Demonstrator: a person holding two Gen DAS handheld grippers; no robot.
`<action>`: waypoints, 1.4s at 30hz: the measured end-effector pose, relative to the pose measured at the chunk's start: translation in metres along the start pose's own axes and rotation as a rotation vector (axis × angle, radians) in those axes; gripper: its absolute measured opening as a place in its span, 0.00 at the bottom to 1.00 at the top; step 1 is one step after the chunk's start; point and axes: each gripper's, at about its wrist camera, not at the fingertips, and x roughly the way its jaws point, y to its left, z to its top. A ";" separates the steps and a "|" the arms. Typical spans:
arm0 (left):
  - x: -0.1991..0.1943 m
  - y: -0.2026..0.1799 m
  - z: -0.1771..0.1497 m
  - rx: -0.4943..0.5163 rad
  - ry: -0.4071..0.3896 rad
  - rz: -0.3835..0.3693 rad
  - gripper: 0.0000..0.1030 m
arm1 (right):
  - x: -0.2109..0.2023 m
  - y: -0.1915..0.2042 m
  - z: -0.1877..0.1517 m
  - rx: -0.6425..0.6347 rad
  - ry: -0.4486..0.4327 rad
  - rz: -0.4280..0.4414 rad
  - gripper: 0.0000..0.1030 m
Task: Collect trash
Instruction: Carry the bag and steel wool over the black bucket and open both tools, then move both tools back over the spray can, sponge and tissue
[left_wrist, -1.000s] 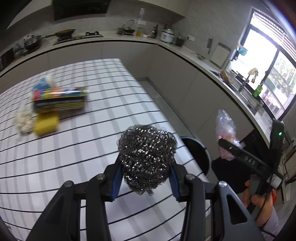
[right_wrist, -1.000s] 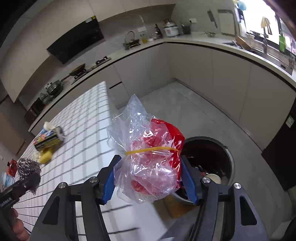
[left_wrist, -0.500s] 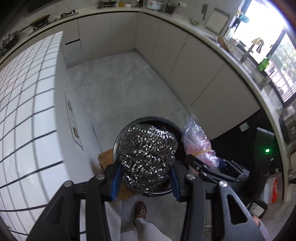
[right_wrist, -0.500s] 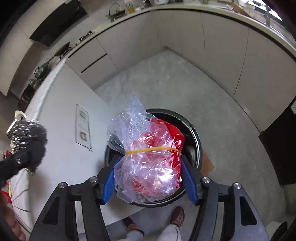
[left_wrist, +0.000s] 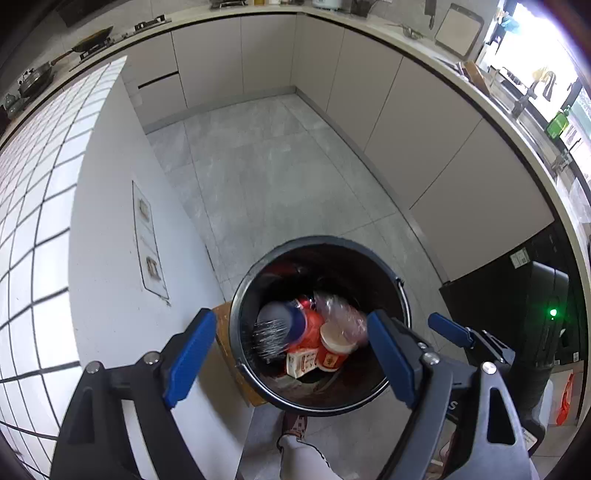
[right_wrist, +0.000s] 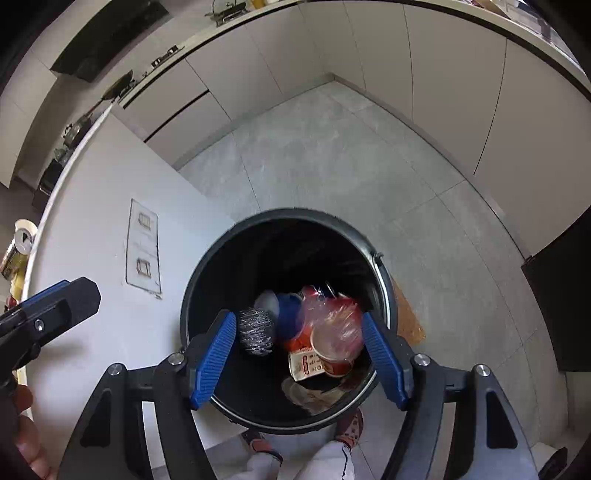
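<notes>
A round black trash bin (left_wrist: 399, 284) stands on the floor by the white counter end; it also shows in the right wrist view (right_wrist: 280, 216). Inside lie a steel wool scrubber (left_wrist: 269, 338) (right_wrist: 255, 332), a clear plastic bag with red contents (left_wrist: 341, 317) (right_wrist: 334, 317), cups and cartons. My left gripper (left_wrist: 291, 360) is open and empty above the bin. My right gripper (right_wrist: 299, 360) is open and empty above the bin; its blue finger (left_wrist: 448, 329) shows in the left wrist view.
The white counter side panel (left_wrist: 110, 229) with a socket plate (right_wrist: 142, 251) is left of the bin. The tiled countertop (left_wrist: 26, 206) lies far left. Grey floor (left_wrist: 266, 166) and beige cabinets (left_wrist: 424, 147) lie beyond. The person's shoes (right_wrist: 349, 424) stand below the bin.
Both grippers opened over the bin. The steel wool dropped from the left and the plastic bag from the right; both now lie inside the bin.
</notes>
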 end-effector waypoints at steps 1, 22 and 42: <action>-0.002 -0.003 -0.001 0.002 -0.006 0.001 0.84 | -0.002 0.002 0.000 0.000 -0.010 -0.001 0.70; -0.090 0.026 -0.008 0.043 -0.131 -0.097 0.85 | -0.099 0.046 -0.007 0.025 -0.204 -0.043 0.70; -0.171 0.348 -0.086 -0.364 -0.227 0.189 0.85 | -0.100 0.332 -0.032 -0.267 -0.240 0.153 0.71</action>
